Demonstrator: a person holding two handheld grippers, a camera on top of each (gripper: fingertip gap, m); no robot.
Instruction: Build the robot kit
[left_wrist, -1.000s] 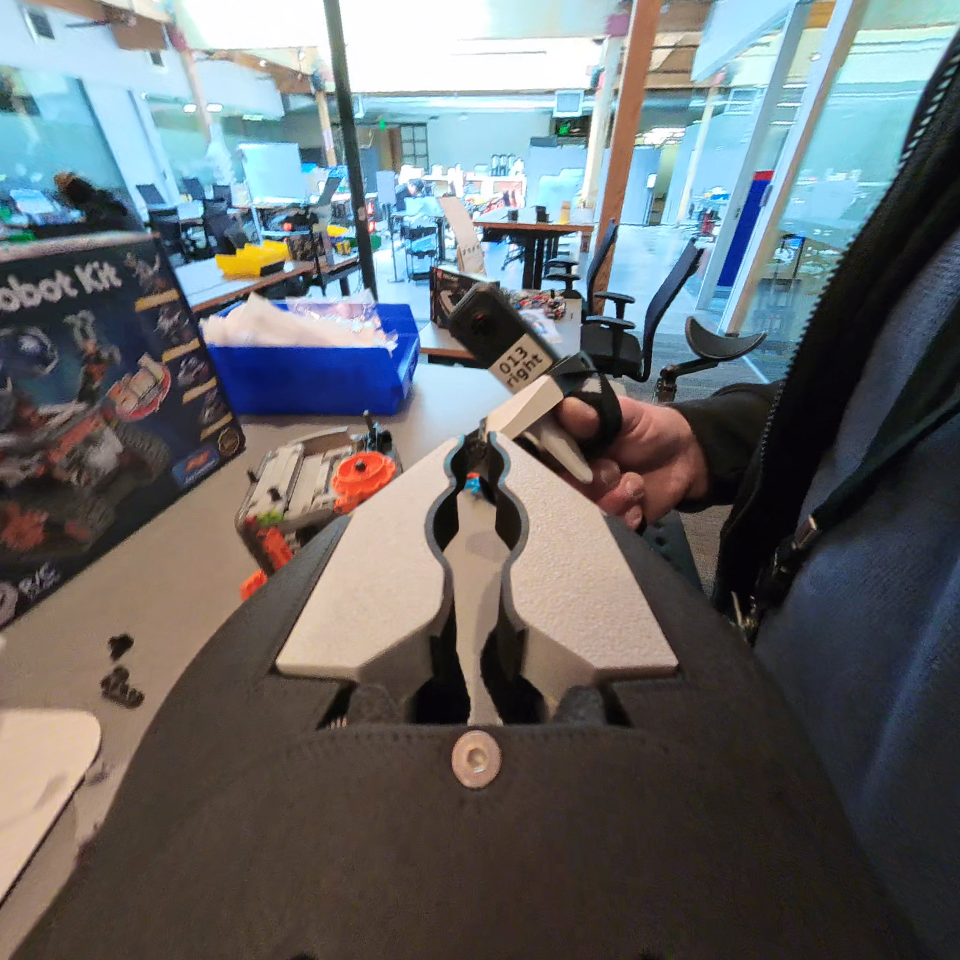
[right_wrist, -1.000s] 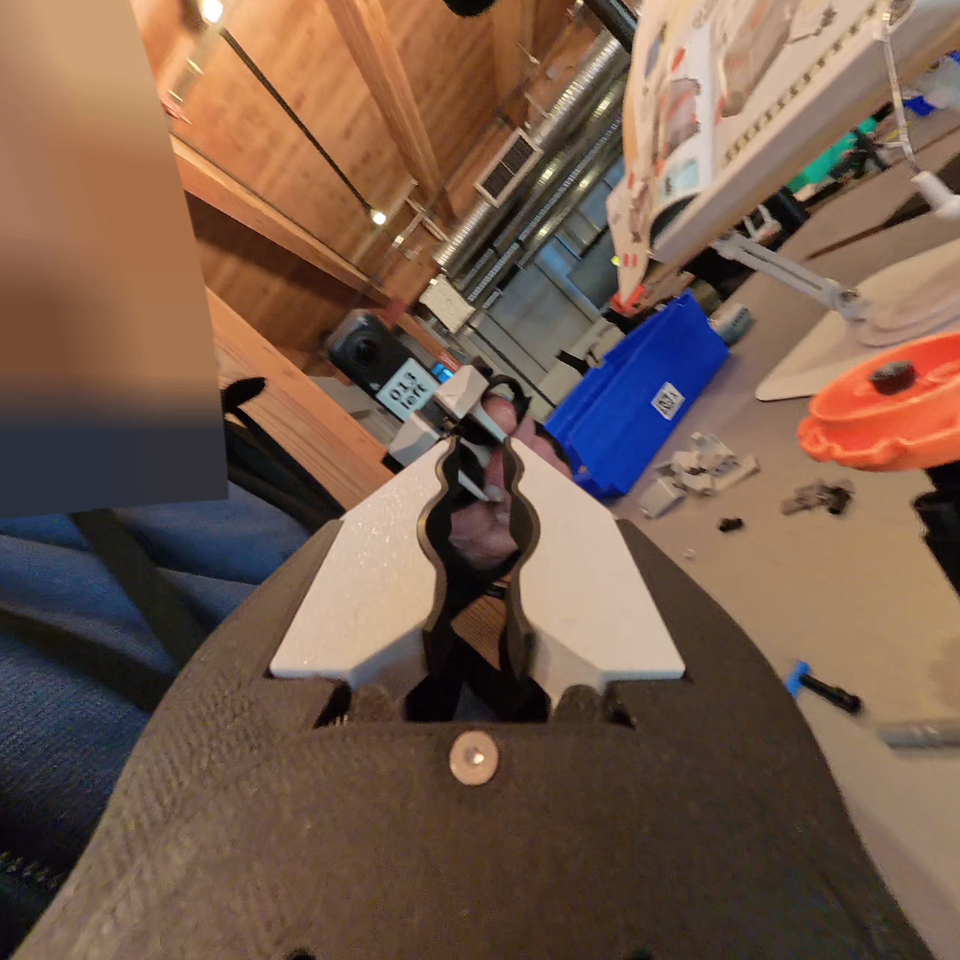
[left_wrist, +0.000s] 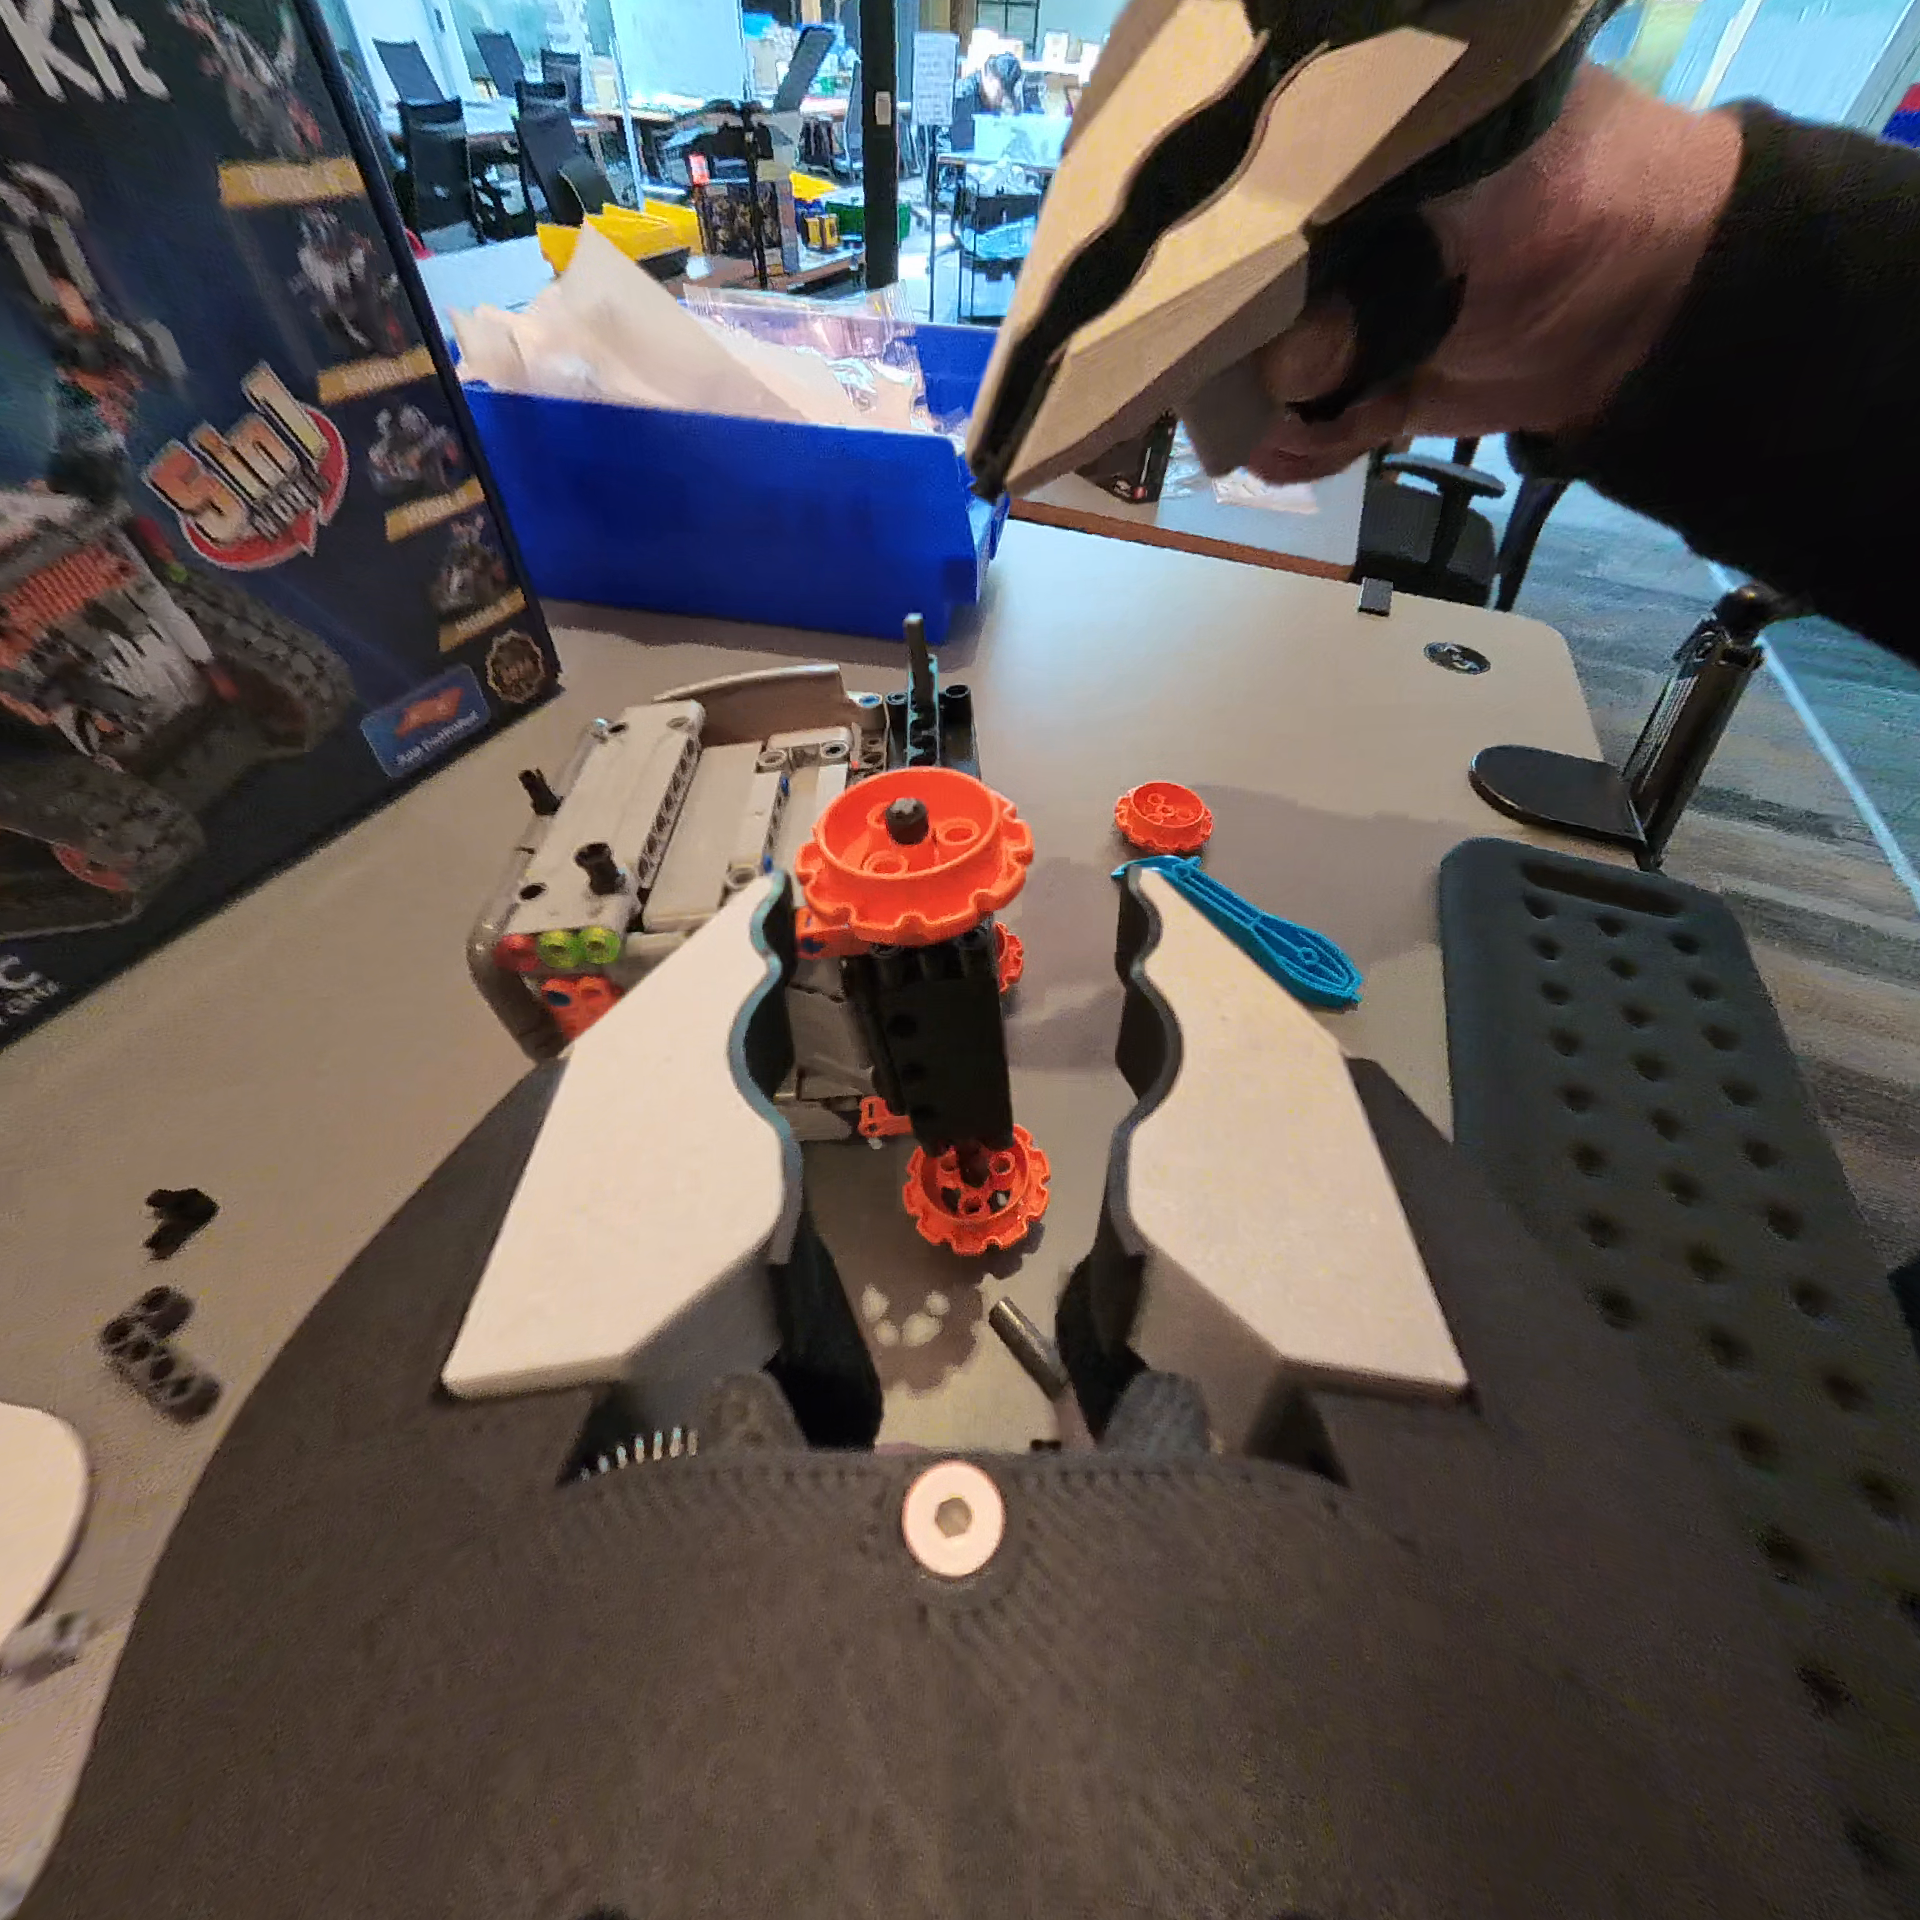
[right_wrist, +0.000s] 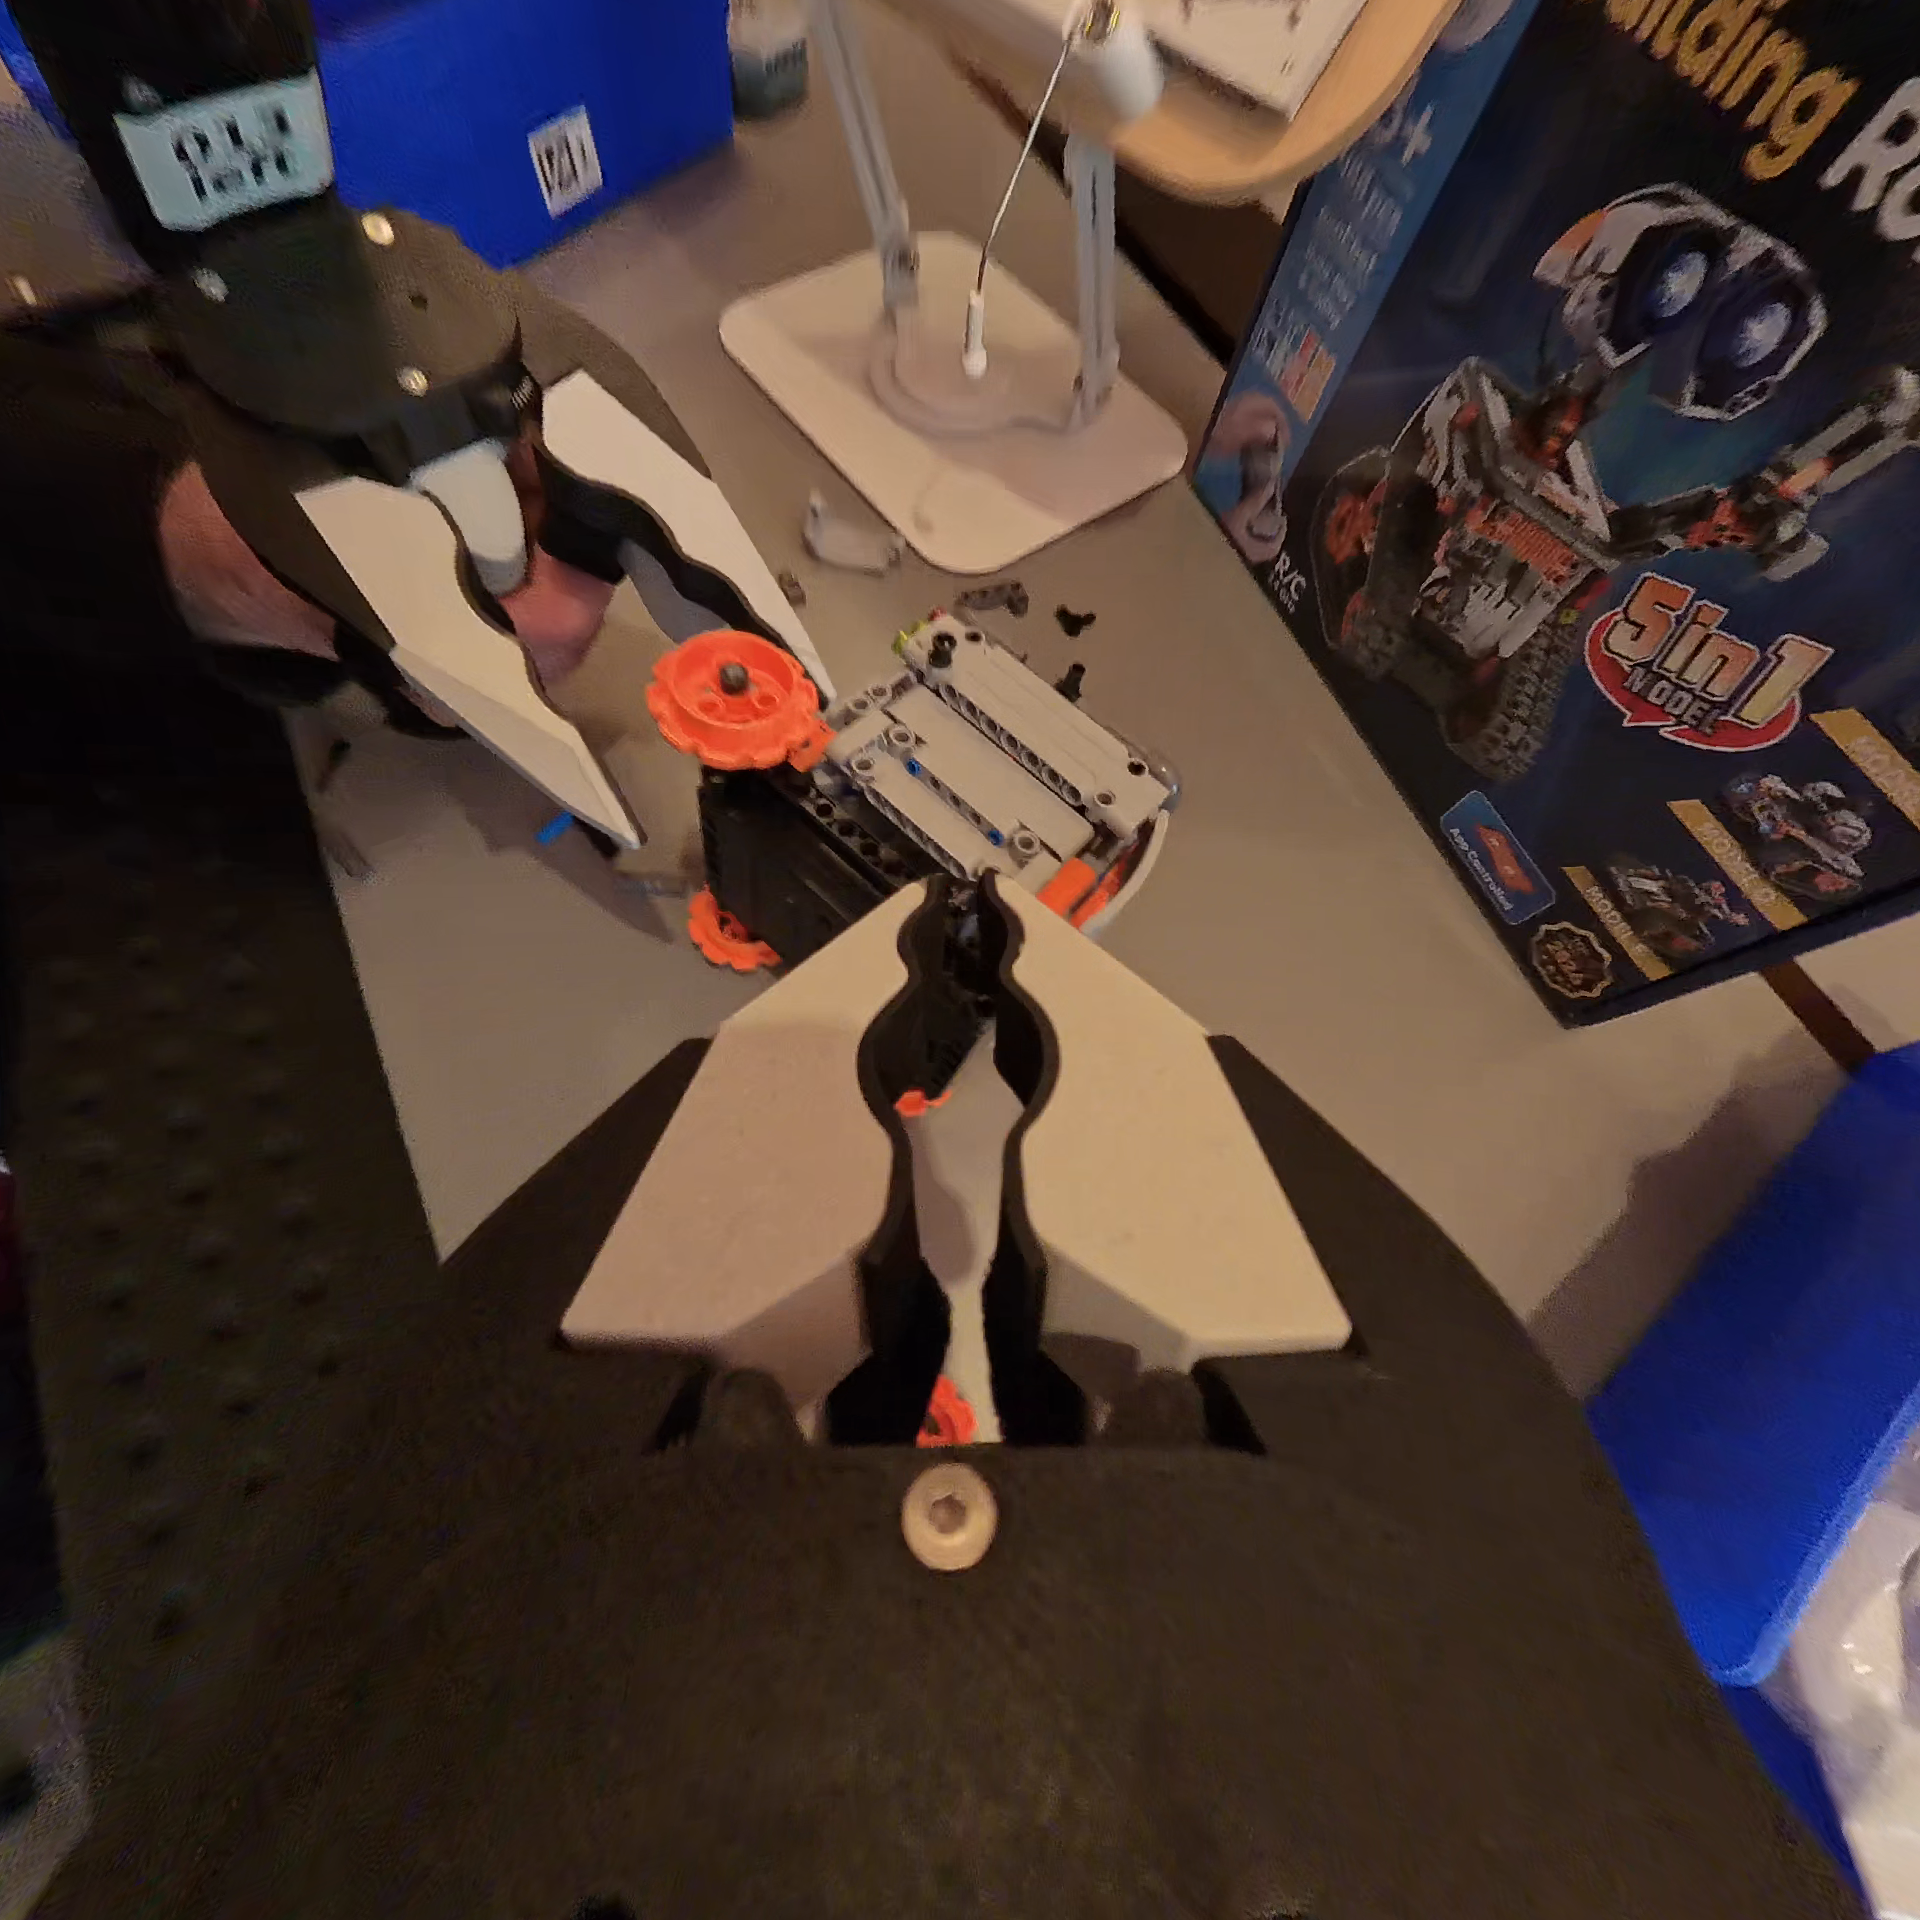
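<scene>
With jaws spread, the left gripper (left_wrist: 951, 914) straddles the half-built brick vehicle (left_wrist: 769, 894) on the table (left_wrist: 1247, 665); the right gripper (right_wrist: 961, 894), closed and empty, hovers above; rigid but snap-fitted, likely safest gripped by its black beam frame (left_wrist: 945, 1029)

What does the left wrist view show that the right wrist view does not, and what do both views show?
Only the left wrist view shows the blue flat tool, the loose small orange wheel beside it, and the black perforated pad on the table.

Only the right wrist view shows the white stand base and the small black pieces behind the model.

Both show the brick-built model with its large orange wheel on top, the printed kit box, a blue bin, the left gripper with jaws apart, and the right gripper with jaws nearly together.
</scene>
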